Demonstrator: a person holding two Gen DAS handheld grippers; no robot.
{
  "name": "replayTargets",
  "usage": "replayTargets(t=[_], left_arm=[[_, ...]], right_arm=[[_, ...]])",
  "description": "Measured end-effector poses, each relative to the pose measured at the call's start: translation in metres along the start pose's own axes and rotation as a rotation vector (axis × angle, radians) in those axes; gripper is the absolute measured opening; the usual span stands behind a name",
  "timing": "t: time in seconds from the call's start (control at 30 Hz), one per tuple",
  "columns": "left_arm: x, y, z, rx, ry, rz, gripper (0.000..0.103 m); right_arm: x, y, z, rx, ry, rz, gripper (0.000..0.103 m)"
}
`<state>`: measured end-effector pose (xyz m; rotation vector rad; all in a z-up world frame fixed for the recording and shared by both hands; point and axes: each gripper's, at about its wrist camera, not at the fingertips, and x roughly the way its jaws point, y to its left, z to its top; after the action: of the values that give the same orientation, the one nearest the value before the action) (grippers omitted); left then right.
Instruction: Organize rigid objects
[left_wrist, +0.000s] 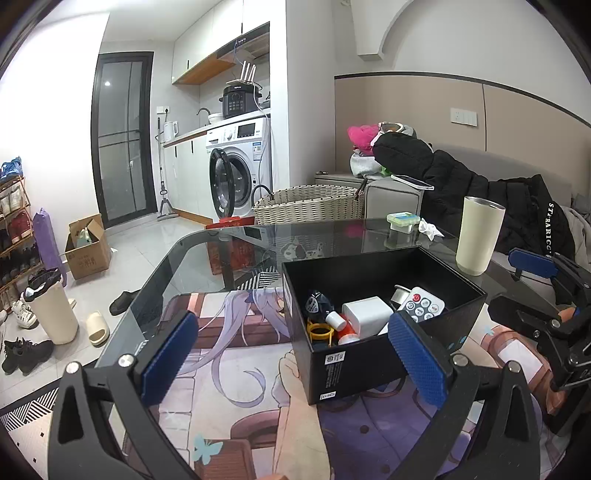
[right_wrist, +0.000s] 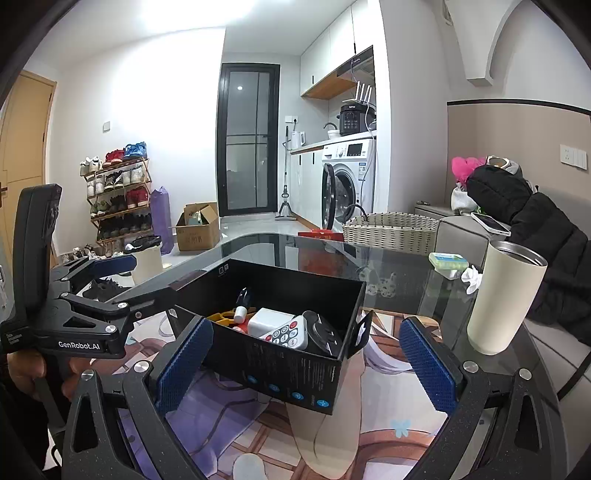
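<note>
A black open box (left_wrist: 369, 365) (right_wrist: 280, 373) stands on a printed mat on the glass table. Inside lie a white remote (left_wrist: 421, 304) (right_wrist: 286, 334), a white adapter block (left_wrist: 365, 314) (right_wrist: 269, 319), a yellow ring (left_wrist: 320, 329) (right_wrist: 221, 316), a small white-capped bottle (left_wrist: 338, 321) (right_wrist: 240, 313) and a dark round item (left_wrist: 317, 302) (right_wrist: 325, 332). My left gripper (left_wrist: 291, 358) is open, hovering before the box's near-left corner, nothing between its pads. My right gripper (right_wrist: 308, 363) is open too, straddling the box's near corner without touching it.
A cream tumbler (left_wrist: 478, 236) (right_wrist: 504, 299) stands right of the box. A small green-white case (left_wrist: 402, 219) (right_wrist: 448, 260) and crumpled tissue (left_wrist: 430, 228) lie further back. A woven basket (left_wrist: 310, 203), a sofa with a black jacket (left_wrist: 480, 192) and a washing machine (left_wrist: 240, 170) lie beyond the table.
</note>
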<state>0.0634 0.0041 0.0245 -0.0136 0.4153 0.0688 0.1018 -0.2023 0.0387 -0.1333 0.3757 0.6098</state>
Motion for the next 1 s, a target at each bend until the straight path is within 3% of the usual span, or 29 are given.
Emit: replayTargets(t=[1.0], left_arm=[[0.0000,0.0007,-0.0001,-0.001,0.002,0.000,0.103]], right_arm=[[0.0006,-0.0013,-0.0019,0.000,-0.002,0.000,0.102]])
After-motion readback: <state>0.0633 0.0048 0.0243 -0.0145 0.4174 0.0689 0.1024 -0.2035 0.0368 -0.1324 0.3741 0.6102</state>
